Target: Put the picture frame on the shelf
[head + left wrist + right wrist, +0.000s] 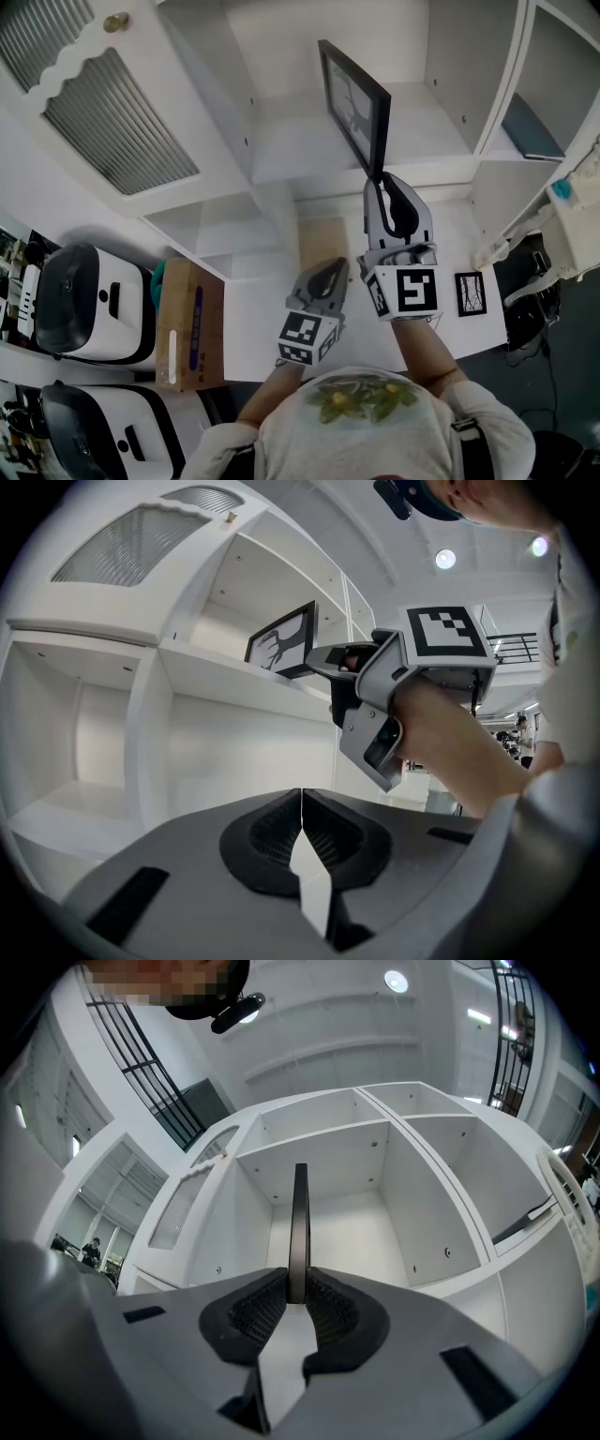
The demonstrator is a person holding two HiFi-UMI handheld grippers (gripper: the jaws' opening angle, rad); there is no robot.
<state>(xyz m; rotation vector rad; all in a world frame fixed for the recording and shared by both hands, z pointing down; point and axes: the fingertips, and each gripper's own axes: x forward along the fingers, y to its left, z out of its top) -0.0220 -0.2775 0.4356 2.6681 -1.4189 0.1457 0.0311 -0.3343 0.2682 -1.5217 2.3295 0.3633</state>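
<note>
A black picture frame (pixel 354 103) with a pale print stands upright in the open middle compartment of the white shelf unit (pixel 281 155). My right gripper (pixel 381 178) is shut on its near edge. In the right gripper view the picture frame (pixel 299 1227) shows edge-on as a thin dark bar between the jaws. From the left gripper view the picture frame (pixel 283 643) sits above the shelf board, with the right gripper (pixel 323 660) on it. My left gripper (pixel 328 274) hangs lower, beside the right forearm, shut with nothing in it.
A second small framed print (pixel 470 293) lies on the white surface at the right. A cardboard box (pixel 189 323) stands at the left, with white machines (pixel 80 305) beyond it. A louvred cabinet door (pixel 103 94) is open at the upper left. A side compartment (pixel 539 112) holds a dark flat item.
</note>
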